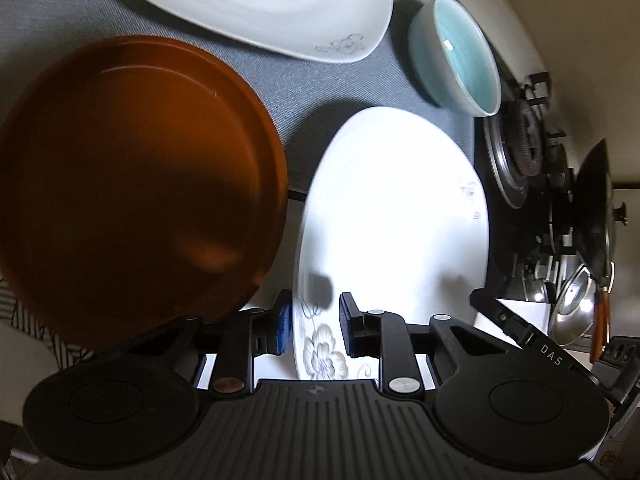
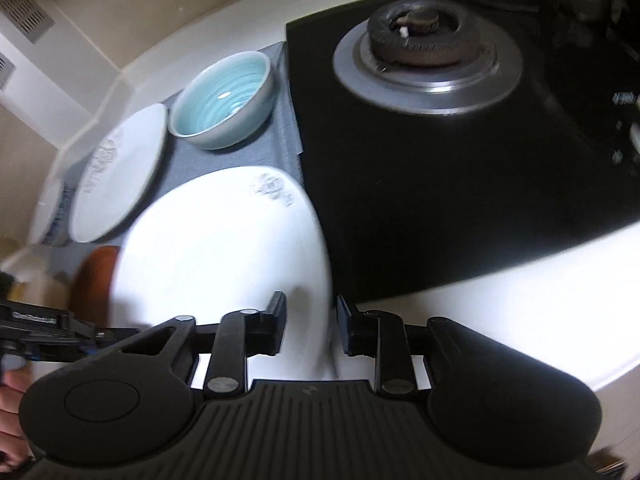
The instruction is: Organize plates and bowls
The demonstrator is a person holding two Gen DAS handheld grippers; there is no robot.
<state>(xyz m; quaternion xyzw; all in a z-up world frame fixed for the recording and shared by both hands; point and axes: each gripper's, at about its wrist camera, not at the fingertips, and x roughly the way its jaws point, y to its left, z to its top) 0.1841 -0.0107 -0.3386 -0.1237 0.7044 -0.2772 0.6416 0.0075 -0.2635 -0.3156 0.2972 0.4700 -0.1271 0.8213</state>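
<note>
Both grippers, left (image 1: 311, 326) and right (image 2: 311, 326), straddle the white plate's (image 1: 394, 208) near rim, jaws open, gripping nothing. I'd close both evenly, then lift level.

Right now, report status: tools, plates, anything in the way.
Left tool open, straddling white plate near rim. Right tool open at the same plate's right edge. Brown plate close alongside; teal bowl and stove near.
</note>
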